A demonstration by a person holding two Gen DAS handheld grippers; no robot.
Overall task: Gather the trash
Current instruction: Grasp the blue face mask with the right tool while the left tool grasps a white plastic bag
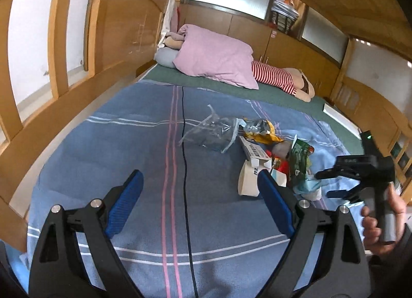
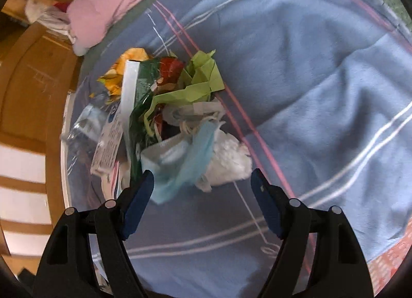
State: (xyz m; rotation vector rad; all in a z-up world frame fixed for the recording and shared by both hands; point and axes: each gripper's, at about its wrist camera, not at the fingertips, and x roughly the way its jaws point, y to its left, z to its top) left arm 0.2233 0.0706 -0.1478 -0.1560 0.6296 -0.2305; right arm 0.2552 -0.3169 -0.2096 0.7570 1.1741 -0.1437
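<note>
Trash pile [image 2: 170, 117] just ahead of right tongs [image 2: 202, 184] (apart, empty); left tongs [image 1: 199, 195] apart.

The left wrist view sits low over the blanket [image 1: 103, 159], looking far along the bed toward the pillow [image 1: 216, 53], with the trash [image 1: 260, 148] ahead to its right. The right wrist view looks steeply down, close above the trash [image 2: 164, 107]. Both share trash, blanket and pillow [image 2: 108, 2].
</note>
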